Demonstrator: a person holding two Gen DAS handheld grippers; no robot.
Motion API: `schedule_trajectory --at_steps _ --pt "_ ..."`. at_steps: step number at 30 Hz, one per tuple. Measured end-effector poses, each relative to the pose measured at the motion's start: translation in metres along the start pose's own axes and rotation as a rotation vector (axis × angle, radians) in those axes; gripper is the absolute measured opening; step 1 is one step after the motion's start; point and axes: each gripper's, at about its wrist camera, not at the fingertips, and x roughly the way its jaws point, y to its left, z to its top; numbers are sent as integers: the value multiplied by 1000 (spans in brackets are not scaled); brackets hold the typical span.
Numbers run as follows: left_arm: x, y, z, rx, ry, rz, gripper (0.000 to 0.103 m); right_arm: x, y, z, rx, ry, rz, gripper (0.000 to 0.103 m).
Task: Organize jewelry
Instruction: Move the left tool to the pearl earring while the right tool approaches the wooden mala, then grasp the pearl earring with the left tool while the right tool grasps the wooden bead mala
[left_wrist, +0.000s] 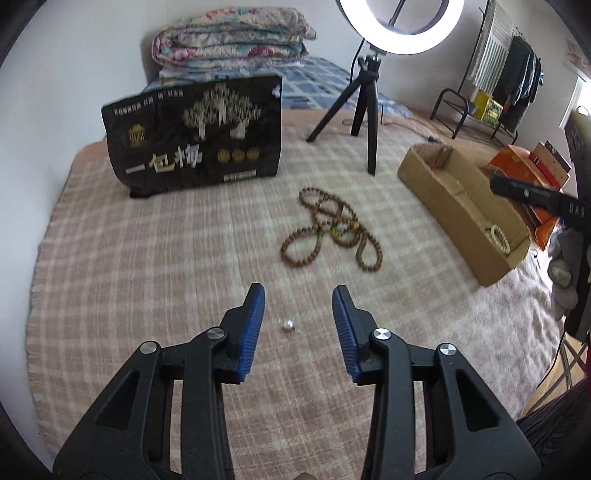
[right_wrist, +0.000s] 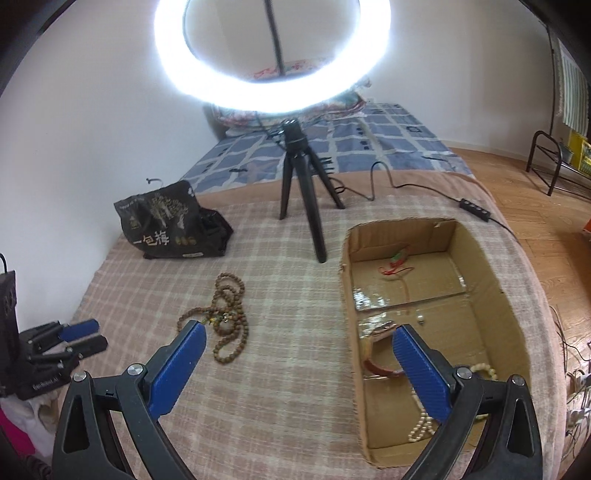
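1. Your left gripper (left_wrist: 298, 295) hangs over the checked blanket (left_wrist: 147, 295) with its blue pads partly apart and nothing between them; no earlier view is there to compare.
2. Only your left wrist view shows the small white pearl bead (left_wrist: 288, 324): it lies on the blanket on the near side of the brown bead necklace (left_wrist: 334, 229), in line with the gap between your pads but below them, touching neither.
3. Taking the cardboard box (right_wrist: 349, 295) as the landmark, the brown bead necklace (right_wrist: 223, 317) lies heaped on the blanket to the box's left, well apart from it.
4. Your right gripper (right_wrist: 299, 339) stands wide open and empty; its left pad hangs over the necklace's near end, its right pad over the box.
5. Only your right wrist view looks down into the box: a red-tasselled piece (right_wrist: 397, 264) in the far compartment, and in the near one a reddish bangle (right_wrist: 380, 371) and pale bead strands (right_wrist: 421, 424).
6. The left wrist view sees the box from the side, with just one pale bracelet (left_wrist: 496, 236) showing over its wall.
7. The ring light (right_wrist: 271, 55) on its tripod stands beyond the box's far-left corner; the black printed bag (right_wrist: 164, 225) stands further left.
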Motion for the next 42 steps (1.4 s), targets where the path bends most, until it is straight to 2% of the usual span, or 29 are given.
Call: schedule_trajectory --at_steps 4,7,18,27,37,39,42 --pt "13 5 -14 6 29 -16 35 21 14 2 2 30 19 97" --pt "20 7 -19 4 41 -35 29 35 25 0 -9 49 37 95" --pt "46 1 -33 60 76 -62 29 93 55 -1 -38 145 57 88" --pt "58 2 -38 79 88 -54 29 133 68 2 -37 212 71 87" --pt "71 3 -38 83 95 -38 28 158 81 1 -76 252 46 83" --pt "74 4 -37 79 94 -41 21 161 83 0 -84 257 41 81" --pt "78 5 -38 80 98 -41 19 168 87 -1 -98 267 39 80"
